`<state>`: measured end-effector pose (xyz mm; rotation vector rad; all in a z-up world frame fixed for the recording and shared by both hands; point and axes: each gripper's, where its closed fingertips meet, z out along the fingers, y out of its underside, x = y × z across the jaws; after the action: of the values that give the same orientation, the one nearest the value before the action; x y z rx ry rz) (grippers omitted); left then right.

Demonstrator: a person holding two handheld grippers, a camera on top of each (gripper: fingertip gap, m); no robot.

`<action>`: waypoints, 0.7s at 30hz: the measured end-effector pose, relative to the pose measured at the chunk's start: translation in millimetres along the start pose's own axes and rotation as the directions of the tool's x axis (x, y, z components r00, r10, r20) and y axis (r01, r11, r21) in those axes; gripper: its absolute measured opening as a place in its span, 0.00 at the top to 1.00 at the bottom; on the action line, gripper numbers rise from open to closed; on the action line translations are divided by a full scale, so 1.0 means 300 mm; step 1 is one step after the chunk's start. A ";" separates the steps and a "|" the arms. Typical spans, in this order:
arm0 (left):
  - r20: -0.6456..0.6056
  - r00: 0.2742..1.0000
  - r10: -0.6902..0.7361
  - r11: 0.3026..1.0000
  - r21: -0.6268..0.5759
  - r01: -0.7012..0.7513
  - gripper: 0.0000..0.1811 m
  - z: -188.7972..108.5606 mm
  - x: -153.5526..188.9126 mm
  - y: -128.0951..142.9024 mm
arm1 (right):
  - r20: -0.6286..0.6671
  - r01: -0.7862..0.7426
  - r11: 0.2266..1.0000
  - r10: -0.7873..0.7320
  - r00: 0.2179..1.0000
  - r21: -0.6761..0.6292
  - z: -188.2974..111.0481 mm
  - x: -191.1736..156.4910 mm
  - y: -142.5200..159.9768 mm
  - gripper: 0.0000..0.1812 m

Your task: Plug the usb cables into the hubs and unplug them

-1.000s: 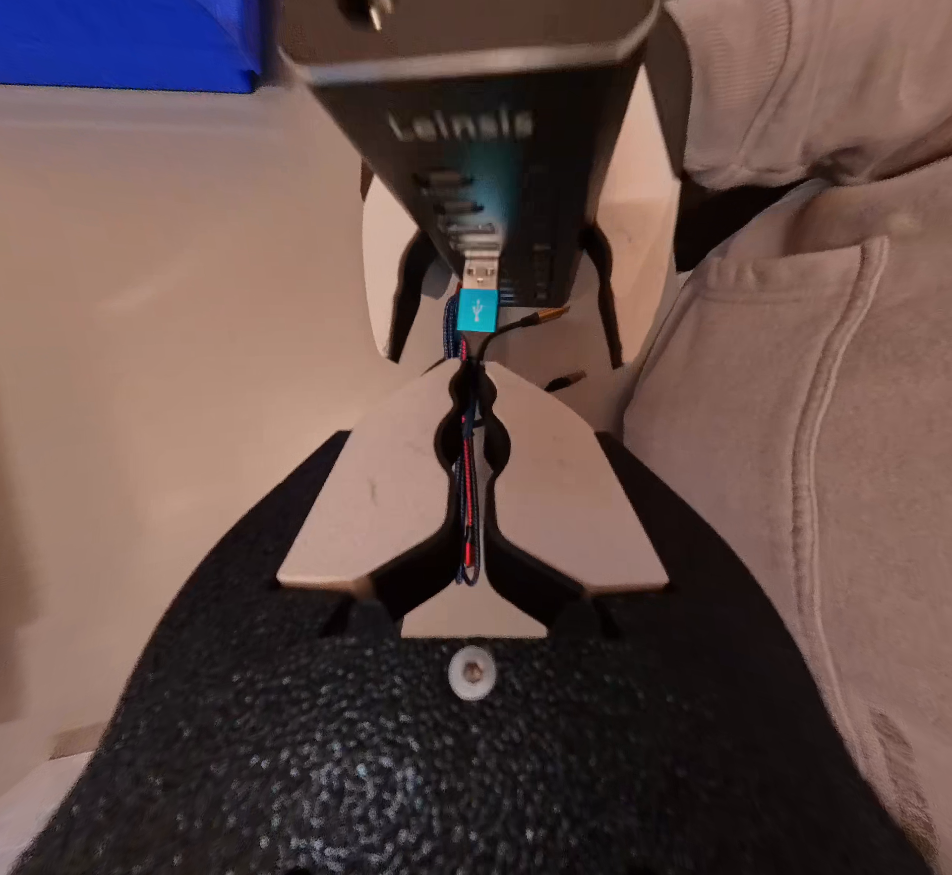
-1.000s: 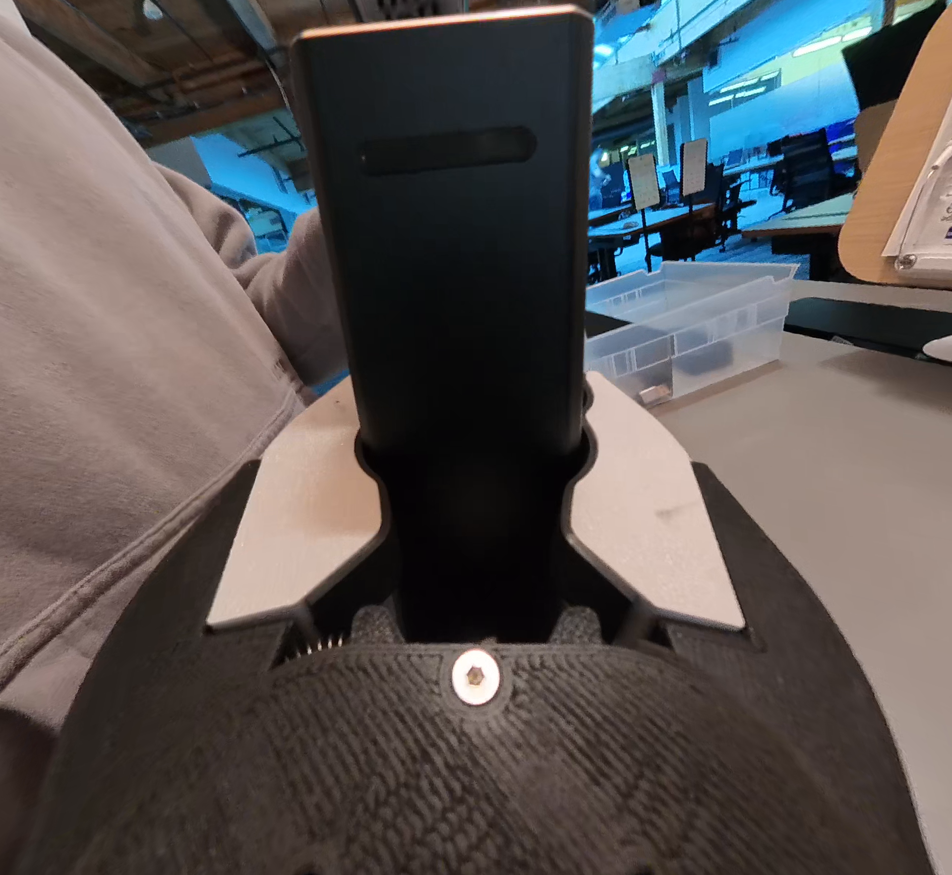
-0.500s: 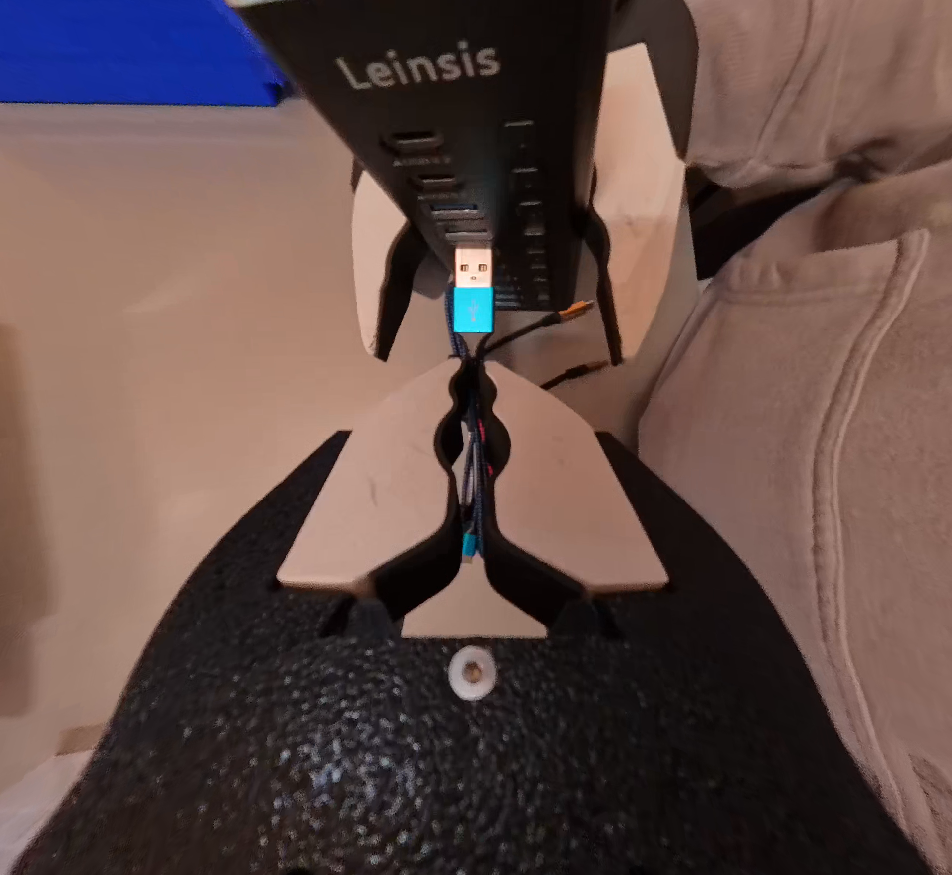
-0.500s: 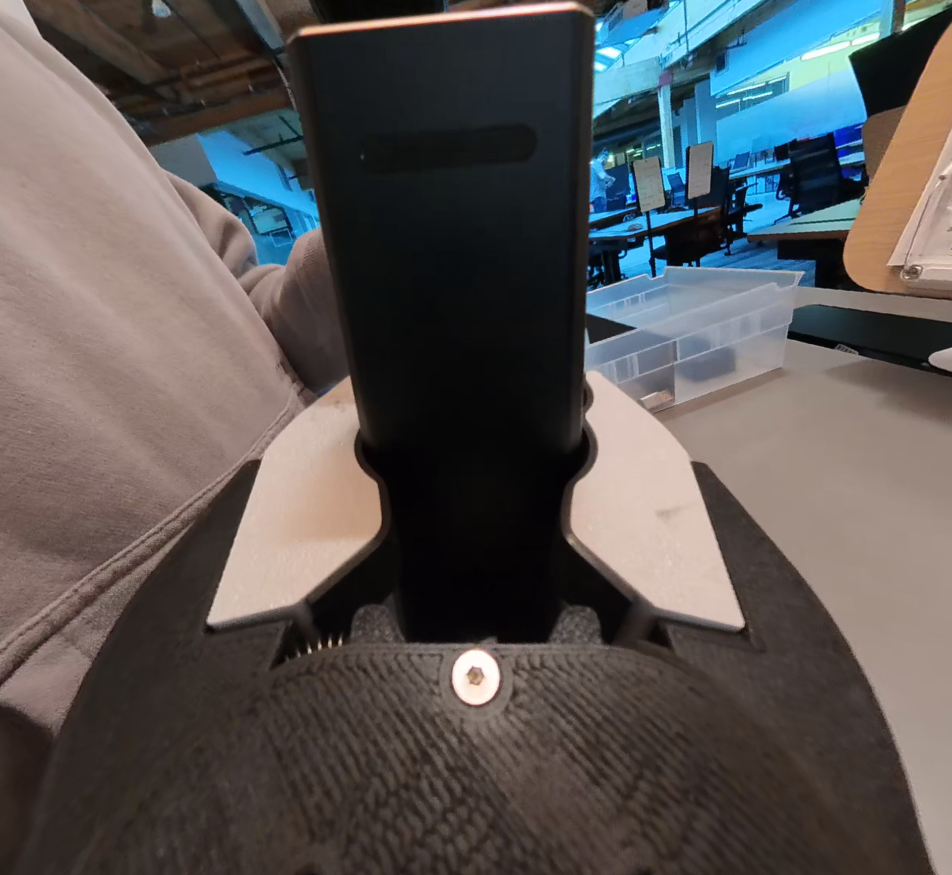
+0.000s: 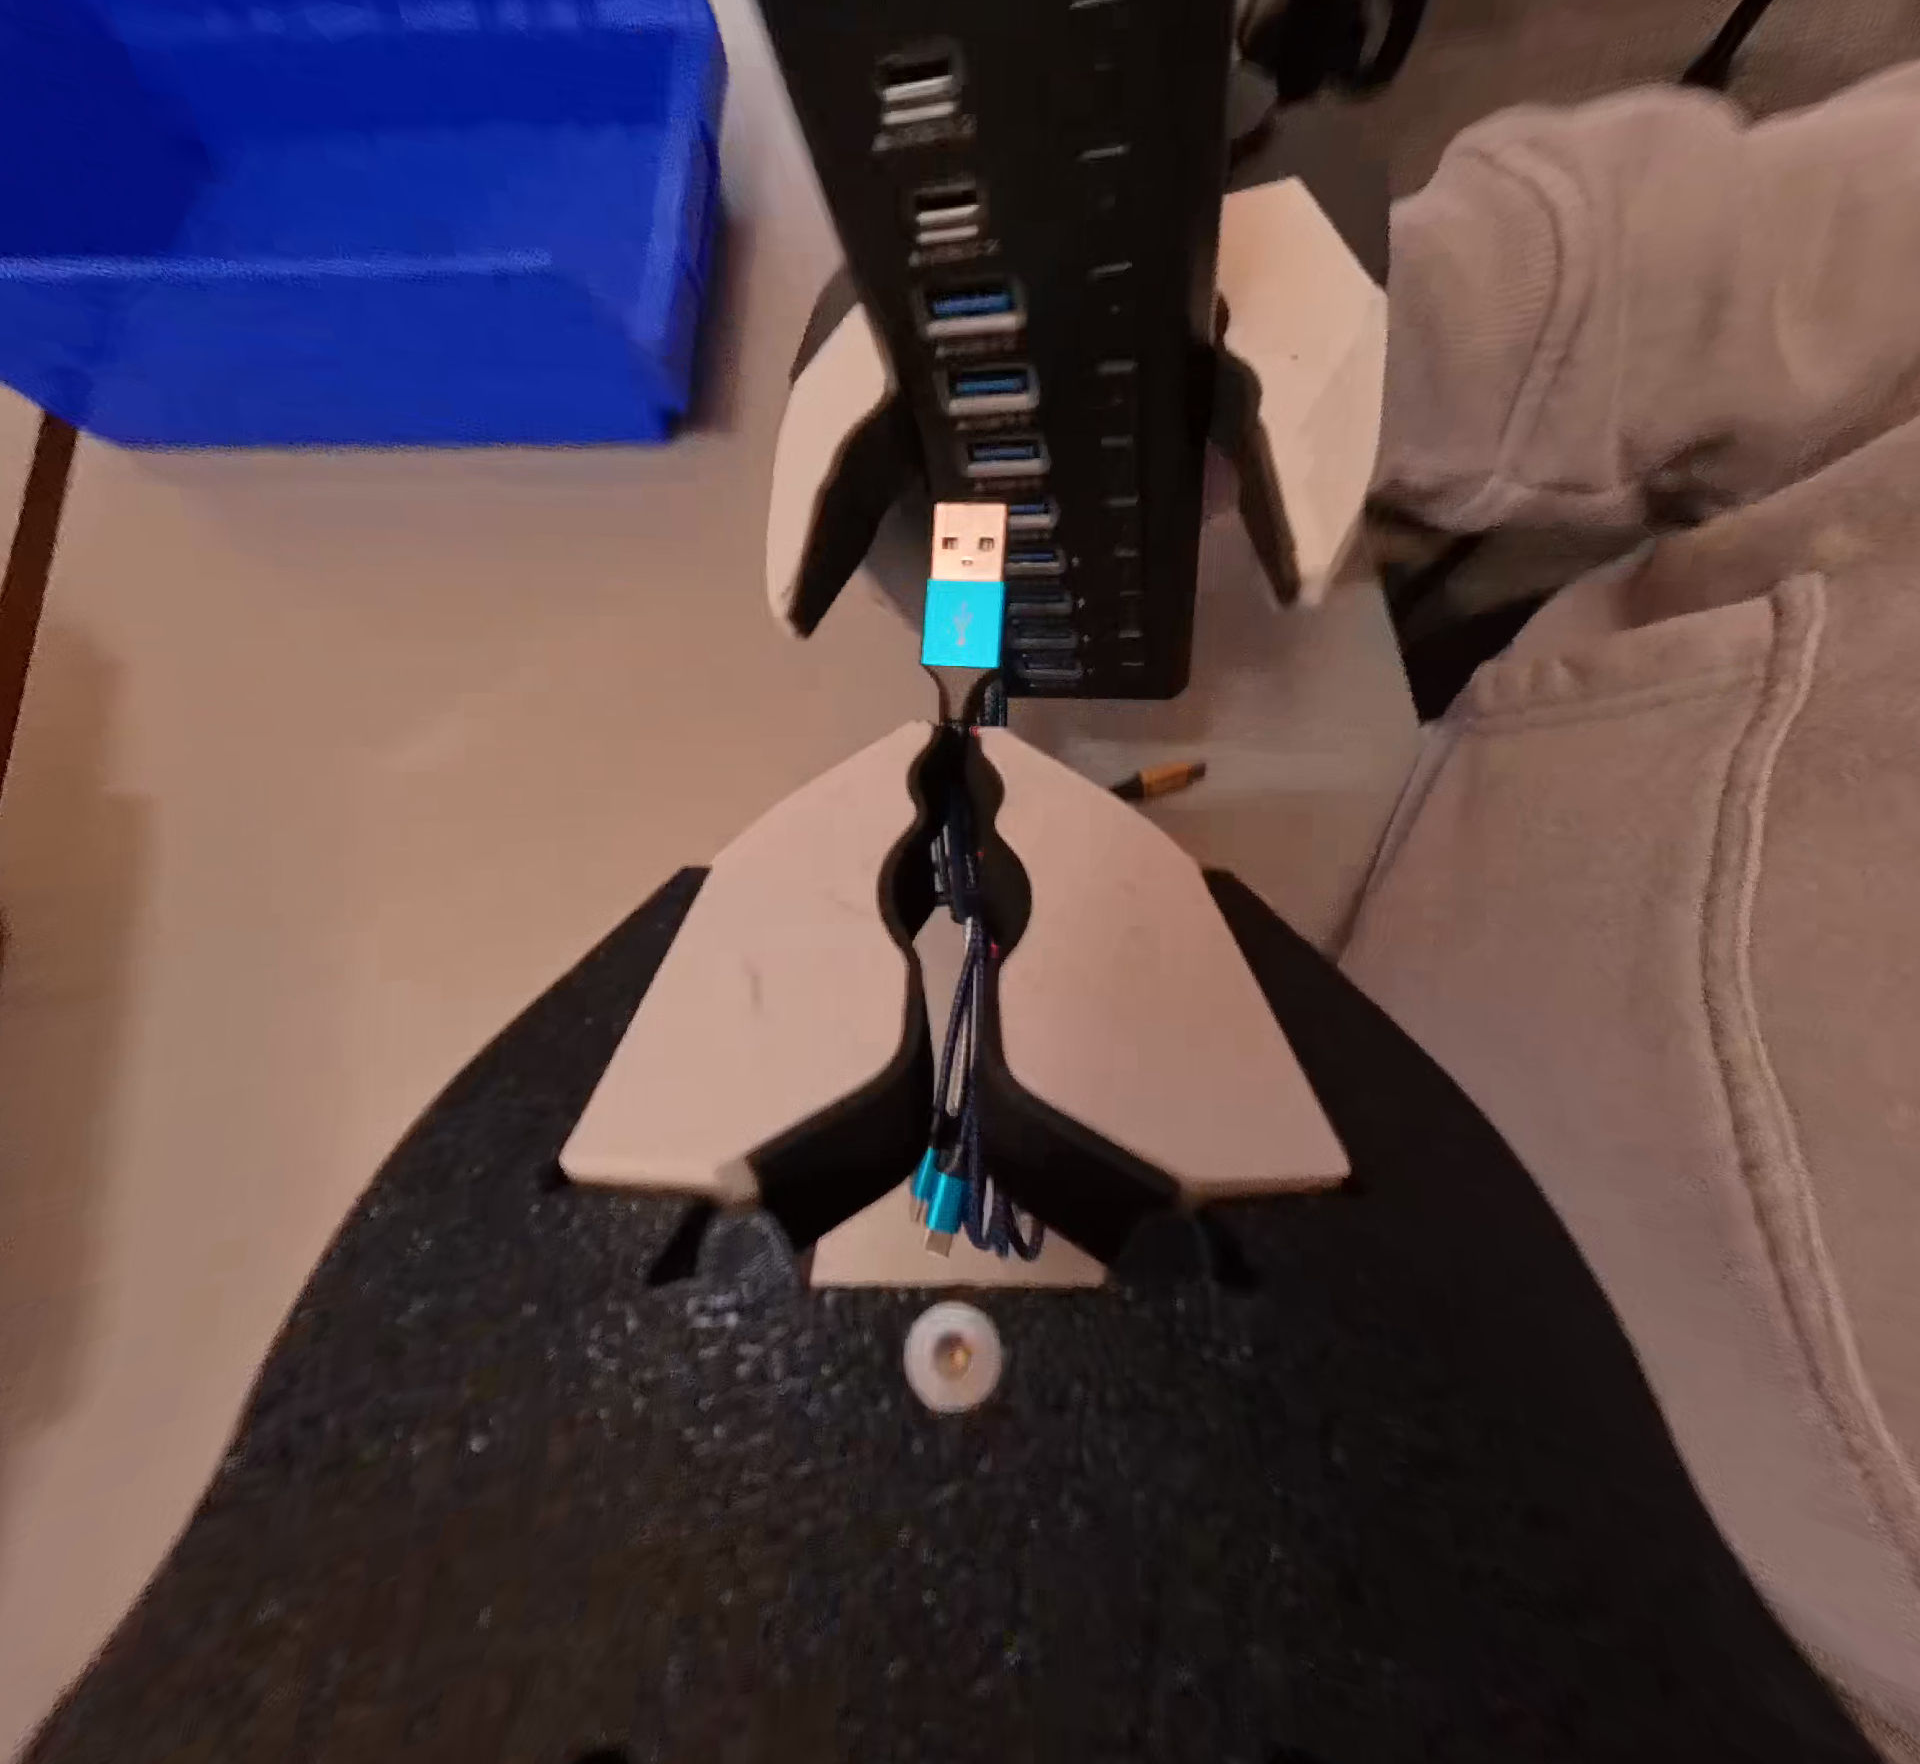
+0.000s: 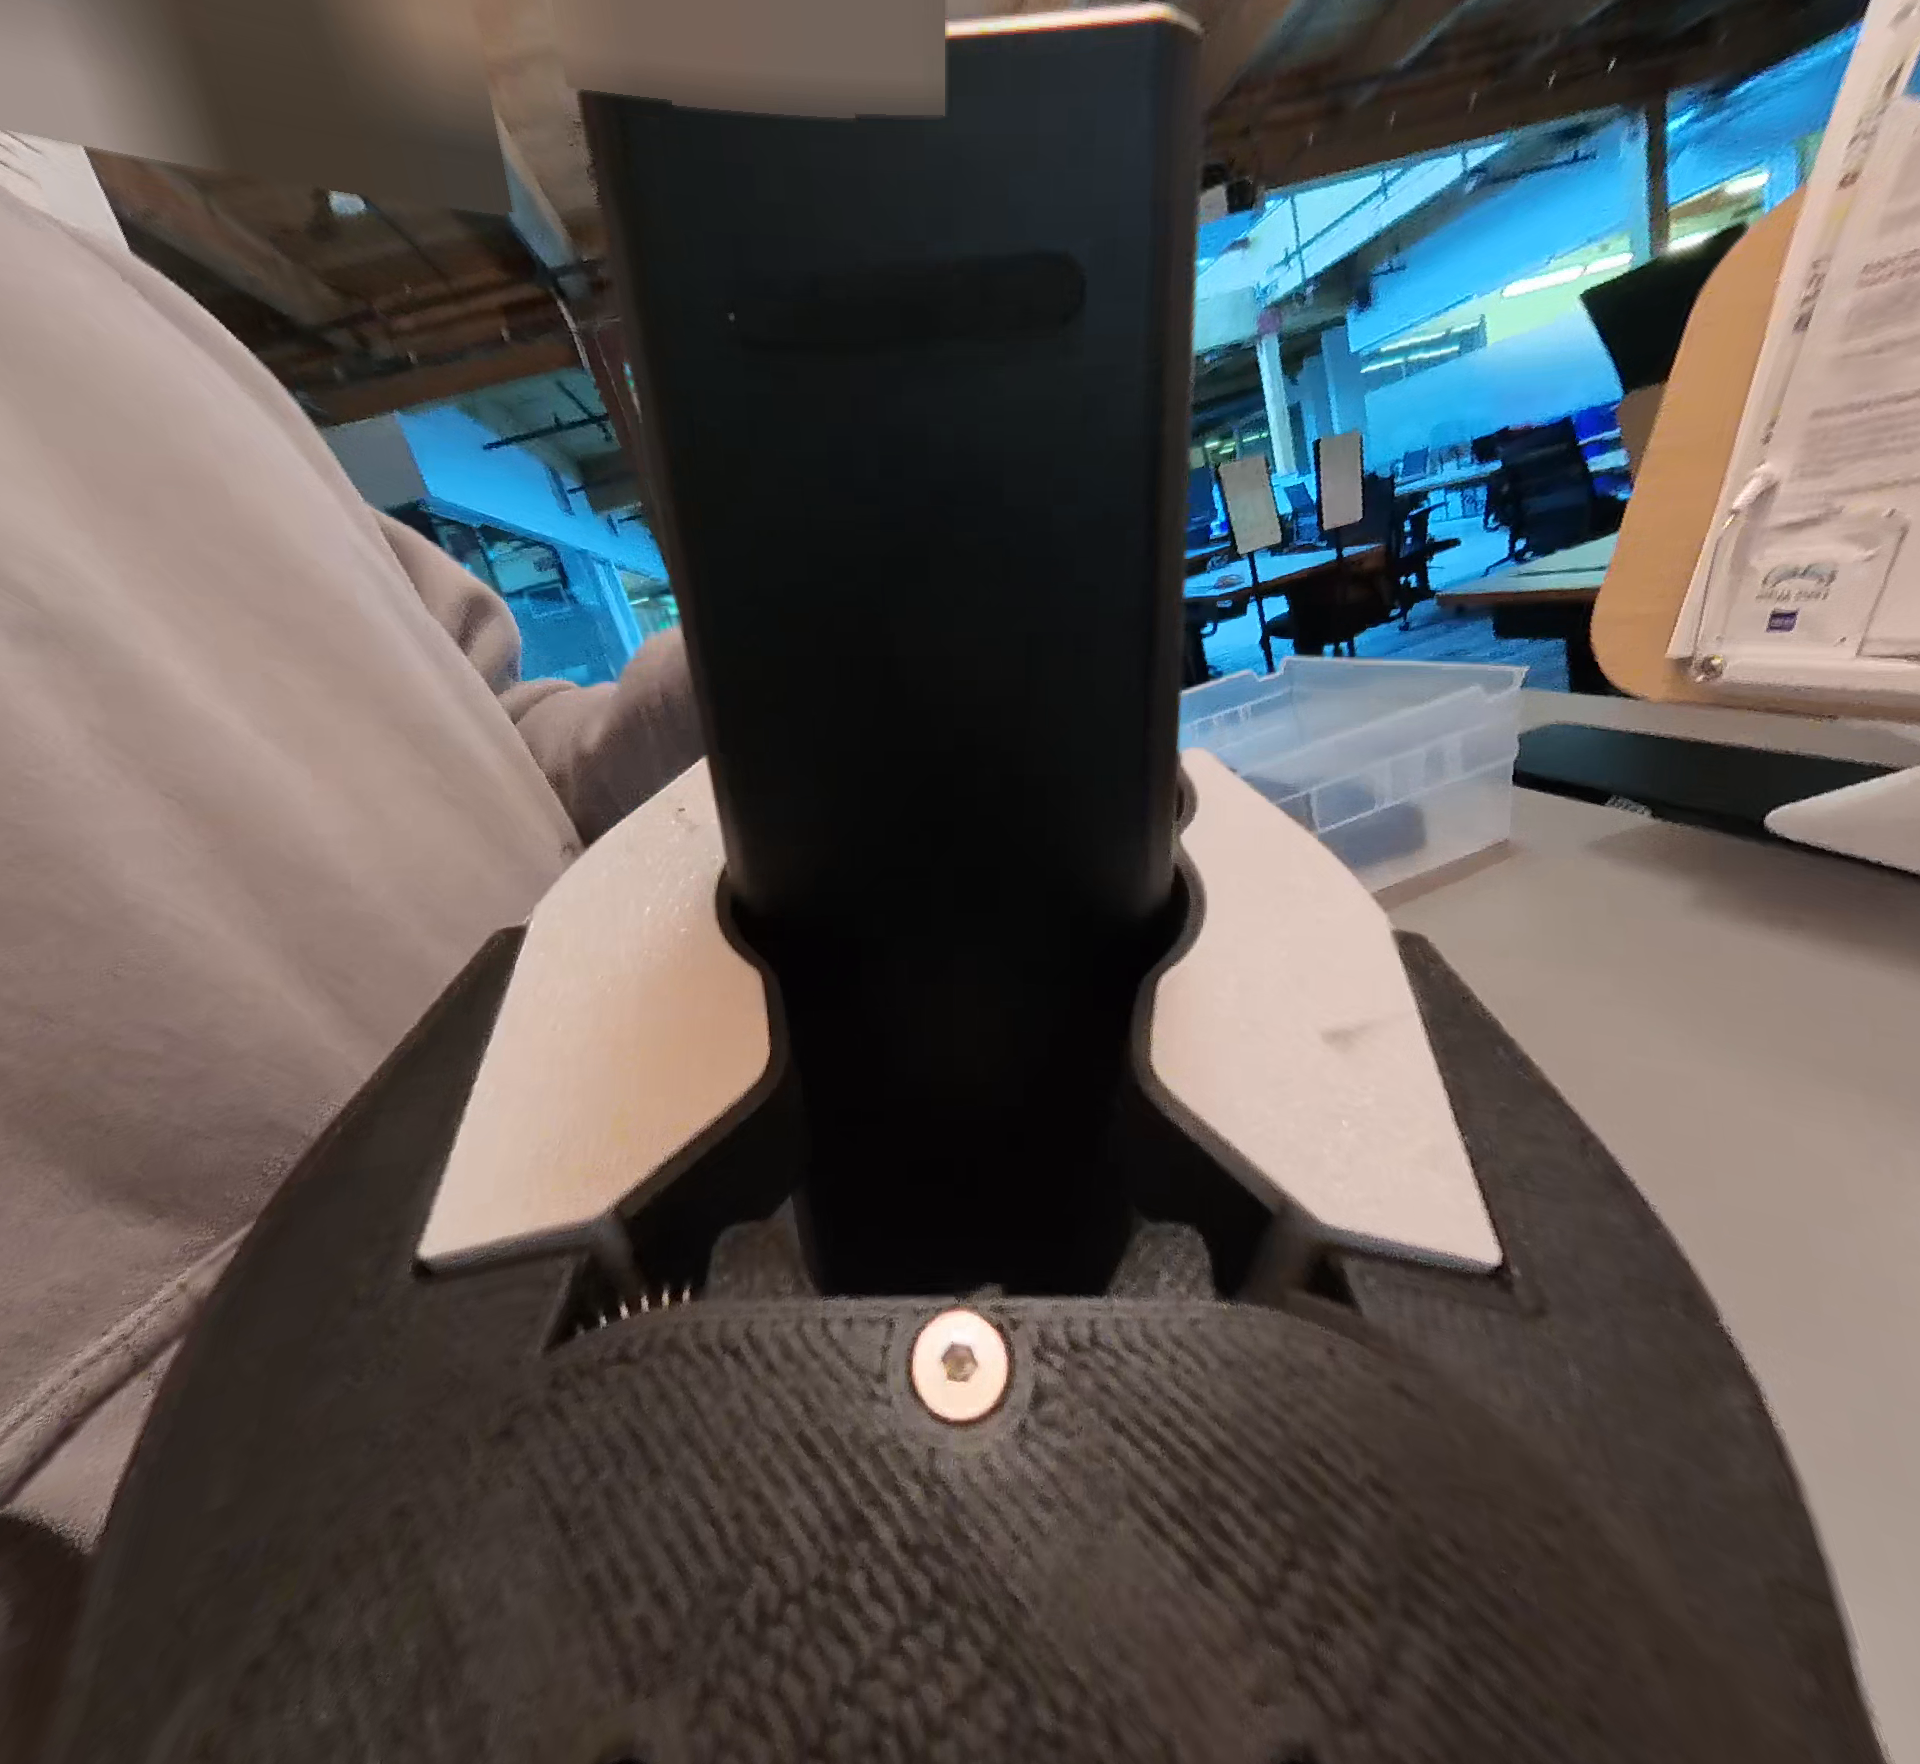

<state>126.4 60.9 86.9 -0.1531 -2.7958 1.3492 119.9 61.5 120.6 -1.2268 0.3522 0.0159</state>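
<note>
The left gripper [image 5: 961,758] pinches the braided USB cable [image 5: 966,1008] behind its teal plug [image 5: 966,587]. The right gripper [image 6: 956,893] clamps the black hub [image 5: 1039,260]. Square the plug to a blue port [image 5: 1003,457], then push straight

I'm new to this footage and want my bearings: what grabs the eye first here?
In the left wrist view, the turquoise USB plug stands out, held up by the left gripper shut on its braided cable, its metal tip bare before the black hub and its column of ports. The right gripper clamps that hub upright. A blue bin sits at upper left.
</note>
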 end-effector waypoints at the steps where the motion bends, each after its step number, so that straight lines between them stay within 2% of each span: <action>1: -0.039 0.999 0.014 0.995 0.101 -0.010 0.99 -0.016 0.005 -0.015 | -0.006 0.017 1.000 -0.017 1.000 -0.008 -0.004 -0.002 -0.011 0.59; 4: -0.120 0.989 0.091 0.914 0.405 -0.035 0.99 -0.096 0.025 -0.051 | -0.018 0.070 0.995 -0.072 0.997 -0.066 -0.010 -0.012 -0.022 0.59; 6: -0.145 0.986 0.084 0.868 0.496 -0.001 0.99 -0.133 0.017 -0.048 | -0.019 0.091 0.993 -0.093 0.995 -0.077 -0.007 -0.018 -0.032 0.59; 9: -0.156 0.984 0.083 0.845 0.535 0.014 0.99 -0.155 0.016 -0.037 | -0.013 0.103 0.991 -0.104 0.994 -0.081 -0.001 -0.022 -0.036 0.59; 13: -0.153 0.985 0.084 0.883 0.470 -0.002 0.99 -0.136 0.033 -0.014 | -0.005 0.097 0.993 -0.097 0.995 -0.071 0.004 -0.022 -0.031 0.59; 17: -0.115 0.993 -0.018 0.974 0.222 0.043 0.99 -0.107 0.040 0.007 | 0.027 0.053 0.998 -0.054 0.998 0.017 -0.012 -0.031 -0.057 0.59; 19: -0.061 0.998 -0.013 0.994 0.104 0.020 0.99 -0.106 0.046 0.004 | 0.069 0.011 0.995 -0.018 0.997 0.102 -0.027 -0.047 -0.090 0.59; 21: -0.019 1.000 0.003 0.999 0.047 -0.002 0.99 -0.108 0.048 -0.011 | 0.101 -0.028 0.984 0.010 0.995 0.178 -0.042 -0.056 -0.122 0.59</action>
<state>114.2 85.6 109.3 -0.1675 -2.7463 1.4052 108.1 40.1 155.1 -1.0405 0.2722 0.0604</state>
